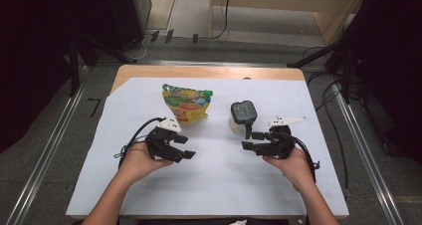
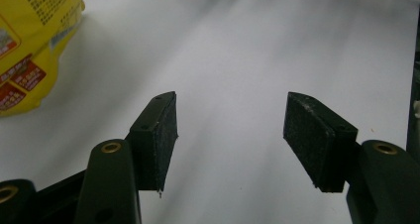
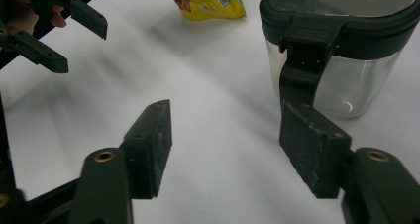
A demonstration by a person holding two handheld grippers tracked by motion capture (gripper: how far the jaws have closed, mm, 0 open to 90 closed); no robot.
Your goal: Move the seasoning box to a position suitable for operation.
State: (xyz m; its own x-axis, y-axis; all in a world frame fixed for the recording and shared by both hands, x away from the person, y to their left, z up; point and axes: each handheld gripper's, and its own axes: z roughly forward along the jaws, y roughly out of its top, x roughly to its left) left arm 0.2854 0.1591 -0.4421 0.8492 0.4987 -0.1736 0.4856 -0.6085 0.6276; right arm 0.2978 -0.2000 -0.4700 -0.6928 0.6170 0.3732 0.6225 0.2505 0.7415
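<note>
Near the front of the white-covered counter (image 1: 214, 180), a person's hands hold the left hand-held gripper (image 1: 185, 147) and the right hand-held gripper (image 1: 250, 140), each with jaws spread on nothing and tips turned toward the middle. The right gripper view catches what the high view hides: the clear, round-sided jar (image 3: 341, 50) stands upright under a dark latched lid, just beyond that gripper's right pad. Farther back, left of the jar, a glossy yellow snack bag (image 1: 186, 103) lies crumpled, its green top edge toward the far side.

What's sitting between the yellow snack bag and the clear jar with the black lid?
Nothing: bare white paper separates the yellow snack bag and clear black-lidded jar, high view.
</note>
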